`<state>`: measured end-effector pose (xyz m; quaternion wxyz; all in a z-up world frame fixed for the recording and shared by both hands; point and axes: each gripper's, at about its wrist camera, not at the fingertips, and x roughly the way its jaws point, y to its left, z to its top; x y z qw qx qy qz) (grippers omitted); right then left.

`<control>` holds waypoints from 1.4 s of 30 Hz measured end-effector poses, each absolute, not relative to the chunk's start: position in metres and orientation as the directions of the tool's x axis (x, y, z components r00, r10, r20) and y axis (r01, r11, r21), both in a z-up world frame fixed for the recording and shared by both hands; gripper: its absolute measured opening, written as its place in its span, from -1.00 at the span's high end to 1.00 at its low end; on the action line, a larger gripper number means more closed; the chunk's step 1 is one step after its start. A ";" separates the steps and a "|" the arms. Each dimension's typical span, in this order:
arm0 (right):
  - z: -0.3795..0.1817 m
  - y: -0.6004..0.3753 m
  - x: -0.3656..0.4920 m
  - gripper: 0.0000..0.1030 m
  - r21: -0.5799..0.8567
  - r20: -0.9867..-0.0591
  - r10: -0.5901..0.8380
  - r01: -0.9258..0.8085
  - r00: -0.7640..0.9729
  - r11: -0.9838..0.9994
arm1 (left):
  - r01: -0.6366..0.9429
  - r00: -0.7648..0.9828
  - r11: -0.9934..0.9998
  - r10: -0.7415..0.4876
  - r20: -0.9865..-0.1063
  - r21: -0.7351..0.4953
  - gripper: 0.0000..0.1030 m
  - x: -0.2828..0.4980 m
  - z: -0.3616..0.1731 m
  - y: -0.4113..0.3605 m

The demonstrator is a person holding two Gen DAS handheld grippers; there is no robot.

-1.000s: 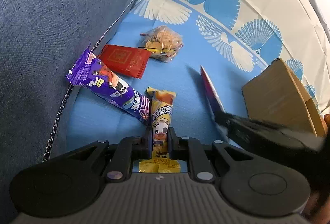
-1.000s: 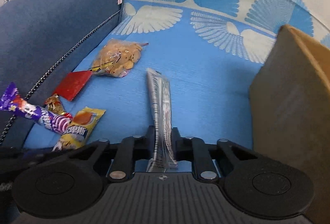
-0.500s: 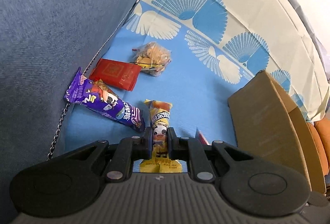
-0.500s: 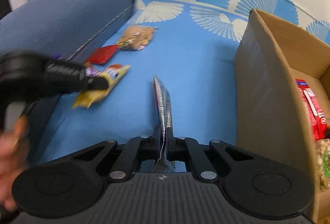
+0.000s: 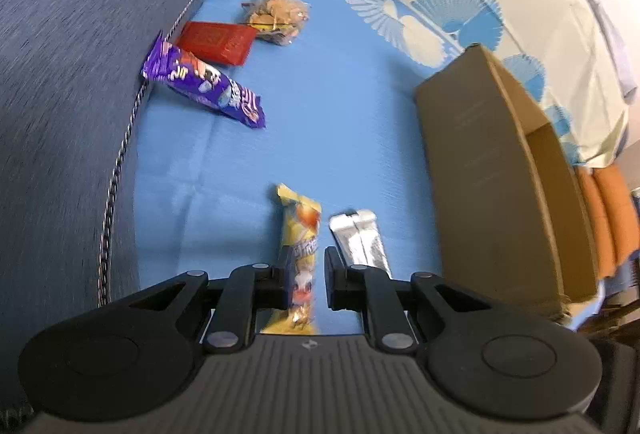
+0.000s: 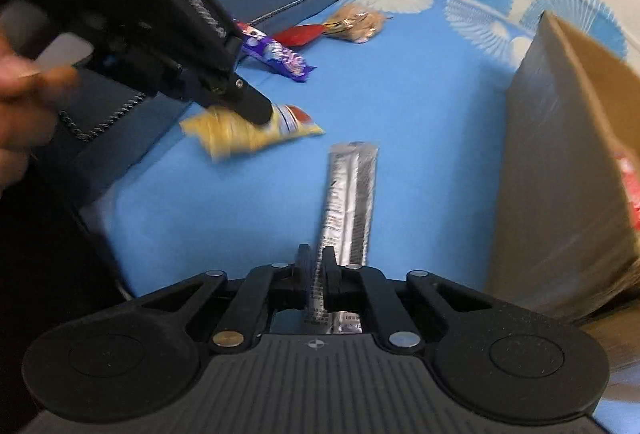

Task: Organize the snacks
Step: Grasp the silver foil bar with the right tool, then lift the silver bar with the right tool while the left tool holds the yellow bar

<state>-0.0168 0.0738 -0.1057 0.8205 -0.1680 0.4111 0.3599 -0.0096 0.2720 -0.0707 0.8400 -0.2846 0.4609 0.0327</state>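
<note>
Bright, even indoor light with soft shadows; fisheye bending at the edges, motion blur smearing both views.

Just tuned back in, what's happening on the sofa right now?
A person is sorting snacks with a gripper in each hand. The left gripper is shut on a yellow snack packet, held above the blue cover. The right gripper is shut on a silver packet. Both packets are near the open cardboard box, which already holds something red. Three snacks lie by the sofa's arm: a purple bar, a red packet and a clear bag of biscuits.
</note>
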 end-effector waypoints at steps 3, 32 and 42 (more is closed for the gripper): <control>-0.103 0.070 -0.014 0.08 0.074 -0.782 0.483 -0.709 0.395 0.701 | -0.328 0.592 0.820 -0.208 -0.778 -0.469 0.44 -0.015 -0.071 0.274; -0.116 0.067 0.012 0.60 0.046 -0.751 0.449 -0.640 0.484 0.767 | -0.353 0.461 0.871 -0.156 -0.874 -0.342 0.31 0.017 -0.097 0.251; -0.122 0.065 0.013 0.60 0.033 -0.768 0.424 -0.632 0.480 0.775 | -0.309 0.459 0.898 -0.148 -0.876 -0.313 0.70 0.021 -0.095 0.242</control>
